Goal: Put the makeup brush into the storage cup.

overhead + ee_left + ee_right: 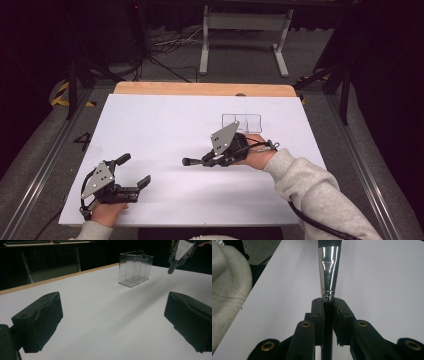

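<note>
My right gripper point(209, 160) is shut on a brush point(189, 161) and hovers over the middle of the white table top, pointing left. In the right gripper view the pads point(317, 311) pinch the brush's dark handle just below its shiny silver ferrule point(329, 270). A clear plastic divided box point(241, 122) stands upright behind that hand. My left gripper point(135, 171) sits open near the front left edge, nothing between its pads point(40, 322). Its view shows the clear box point(135, 268) farther off and the right gripper point(178, 255) with the brush tip point(171, 270) up at the right.
A white sheet point(165, 130) covers the table, with a wooden strip point(200, 89) along the far edge. A grey sleeve point(315, 195) reaches in from the lower right, trailing a black cable point(320, 225). Beyond the table stand a metal frame point(245, 35) and floor cables.
</note>
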